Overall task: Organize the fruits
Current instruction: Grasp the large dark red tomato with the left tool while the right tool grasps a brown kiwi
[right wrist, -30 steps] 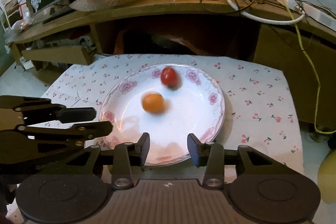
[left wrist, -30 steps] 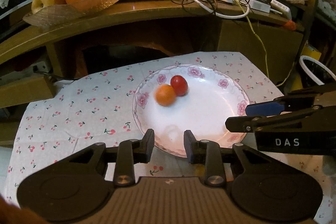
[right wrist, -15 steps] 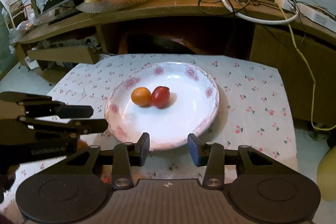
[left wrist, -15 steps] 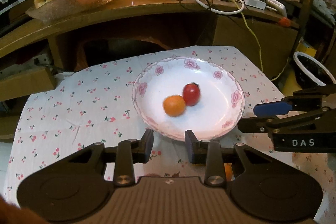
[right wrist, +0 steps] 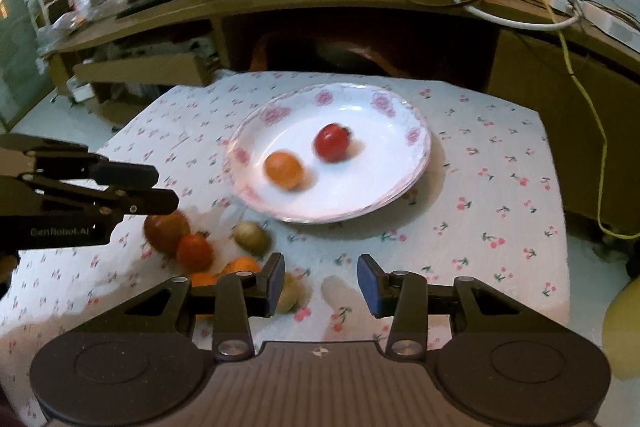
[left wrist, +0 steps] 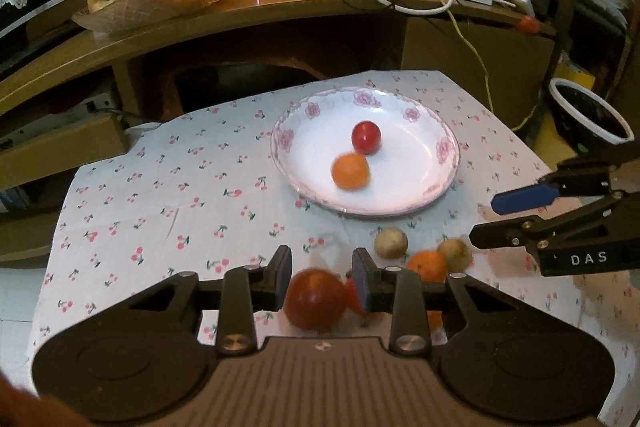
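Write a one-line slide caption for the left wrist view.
Floral plate holding a red fruit and an orange fruit; more fruit waits on the cherry-print cloth.

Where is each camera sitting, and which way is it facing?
Left wrist: rides the left gripper, looking forward and down over the flowered plate; its own jaws show at the bottom, the right gripper at the right edge.
Right wrist: rides the right gripper, looking forward and down at that plate; own jaws at the bottom, left gripper at the left edge.
Shared: the plate with a red fruit and an orange fruit, loose fruits on the cloth, the fruit bowl behind.
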A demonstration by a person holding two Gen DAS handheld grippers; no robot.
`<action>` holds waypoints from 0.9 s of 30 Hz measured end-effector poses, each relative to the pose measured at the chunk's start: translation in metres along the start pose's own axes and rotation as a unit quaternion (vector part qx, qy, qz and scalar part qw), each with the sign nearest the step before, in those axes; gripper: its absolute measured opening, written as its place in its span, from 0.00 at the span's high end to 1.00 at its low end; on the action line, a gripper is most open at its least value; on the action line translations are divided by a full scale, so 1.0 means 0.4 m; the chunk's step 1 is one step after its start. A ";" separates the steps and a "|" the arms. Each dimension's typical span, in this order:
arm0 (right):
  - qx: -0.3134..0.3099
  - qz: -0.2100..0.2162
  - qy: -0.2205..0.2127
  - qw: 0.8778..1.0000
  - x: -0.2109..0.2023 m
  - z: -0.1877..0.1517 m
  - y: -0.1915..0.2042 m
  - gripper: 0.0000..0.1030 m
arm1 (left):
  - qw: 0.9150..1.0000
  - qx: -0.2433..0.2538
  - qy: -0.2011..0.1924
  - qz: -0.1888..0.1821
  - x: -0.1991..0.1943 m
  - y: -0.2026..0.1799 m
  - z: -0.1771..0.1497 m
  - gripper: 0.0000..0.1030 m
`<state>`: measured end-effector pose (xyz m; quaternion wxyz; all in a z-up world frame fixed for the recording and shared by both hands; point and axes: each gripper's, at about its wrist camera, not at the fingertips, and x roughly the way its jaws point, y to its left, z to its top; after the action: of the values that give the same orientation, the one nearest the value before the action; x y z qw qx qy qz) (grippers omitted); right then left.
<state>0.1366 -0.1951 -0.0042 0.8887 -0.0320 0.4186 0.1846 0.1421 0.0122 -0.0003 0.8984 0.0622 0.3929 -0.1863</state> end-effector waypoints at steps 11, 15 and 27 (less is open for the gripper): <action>-0.045 0.005 0.022 0.999 0.023 -0.020 0.033 0.59 | 0.999 0.032 0.014 -0.003 -0.021 0.032 -0.069 0.59; -0.049 0.005 0.035 0.998 0.038 -0.025 0.035 0.59 | 0.998 0.060 0.015 -0.007 0.000 0.015 -0.070 0.59; -0.071 0.008 0.046 0.996 0.068 -0.026 0.046 0.55 | 0.997 0.071 0.026 -0.021 0.069 0.006 -0.055 0.40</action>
<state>0.1381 -0.1720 -0.0296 0.8627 -0.0995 0.4448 0.2193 0.1451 0.0125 -0.0356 0.8771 0.1228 0.4027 -0.2310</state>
